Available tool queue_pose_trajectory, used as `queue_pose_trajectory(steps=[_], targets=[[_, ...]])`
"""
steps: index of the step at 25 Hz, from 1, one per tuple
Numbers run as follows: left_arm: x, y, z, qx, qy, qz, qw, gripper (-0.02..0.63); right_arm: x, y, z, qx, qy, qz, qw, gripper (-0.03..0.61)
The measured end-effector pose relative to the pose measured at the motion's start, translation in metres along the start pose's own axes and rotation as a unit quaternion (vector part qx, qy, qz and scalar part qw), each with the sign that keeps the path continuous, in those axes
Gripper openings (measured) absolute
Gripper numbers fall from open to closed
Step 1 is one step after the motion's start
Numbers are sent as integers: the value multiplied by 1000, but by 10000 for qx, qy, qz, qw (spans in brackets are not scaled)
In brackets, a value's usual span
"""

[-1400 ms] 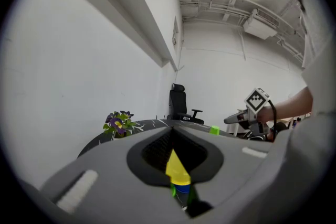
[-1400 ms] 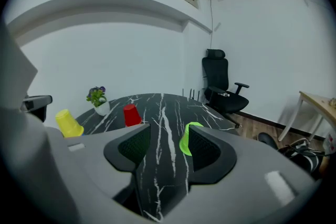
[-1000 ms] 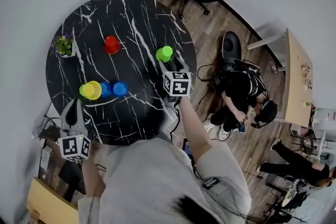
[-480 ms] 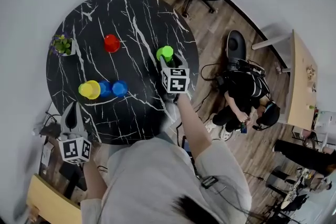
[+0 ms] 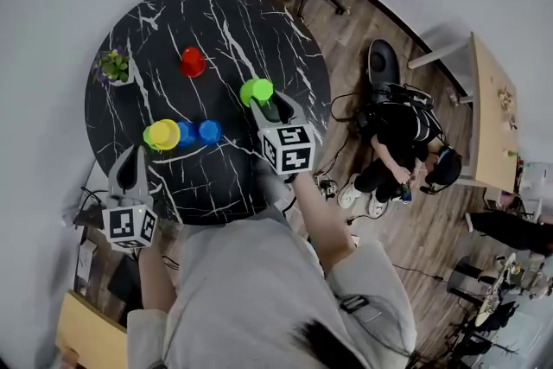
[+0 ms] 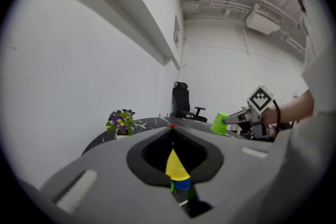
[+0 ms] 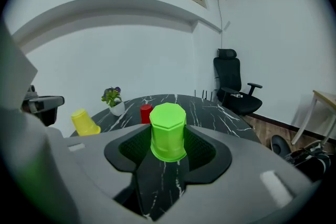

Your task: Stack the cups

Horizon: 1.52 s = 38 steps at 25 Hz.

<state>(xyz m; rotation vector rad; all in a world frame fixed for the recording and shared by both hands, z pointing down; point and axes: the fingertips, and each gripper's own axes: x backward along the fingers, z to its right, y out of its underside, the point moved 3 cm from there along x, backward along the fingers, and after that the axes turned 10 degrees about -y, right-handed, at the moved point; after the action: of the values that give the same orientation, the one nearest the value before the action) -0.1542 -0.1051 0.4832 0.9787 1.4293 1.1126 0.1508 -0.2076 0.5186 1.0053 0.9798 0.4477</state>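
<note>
Right gripper: its jaws have just been closing and I now read them clamped on the green cup, one pad on each side wall. In the right gripper view the cup sits base-up between the jaws. In the left gripper view it hangs tilted, clear of the table top. From the head view I place the cup over the right part of the round black marble table. Left gripper: jaws pressed together with nothing between them, hovering at the near left edge of the table and pointing across it. Other cups on the table: the yellow cup at the left, touching a blue cup, with a second blue cup just beside that, the three in a row. The red cup stands alone farther back, well apart from the row. A small potted plant sits at the far left rim.
</note>
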Motion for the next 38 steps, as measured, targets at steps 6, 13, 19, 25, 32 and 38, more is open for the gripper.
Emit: queue_pose_trajectory(steps=[6,13,19,25,32,38], targets=[[9,0,-11,31,278,62,9996,58,12,-2,-66,39,-296,48,9995,196],[21,2,-28,37,467,88,9989,58,0,8,-130,283,-552,-166,9979,196],[34,5,-46,30,503,74,9987,58,-17,23,-158,475,-541,-492,9962,196],[43,6,-60,24,507,79,9987,58,-28,33,-165,581,-326,-727,9951,198],[47,6,-69,-5,538,88,9985,58,-31,36,-169,503,-263,-693,9960,198],[46,5,-67,-3,590,96,9982,58,-32,37,-173,529,-372,-618,9960,199]])
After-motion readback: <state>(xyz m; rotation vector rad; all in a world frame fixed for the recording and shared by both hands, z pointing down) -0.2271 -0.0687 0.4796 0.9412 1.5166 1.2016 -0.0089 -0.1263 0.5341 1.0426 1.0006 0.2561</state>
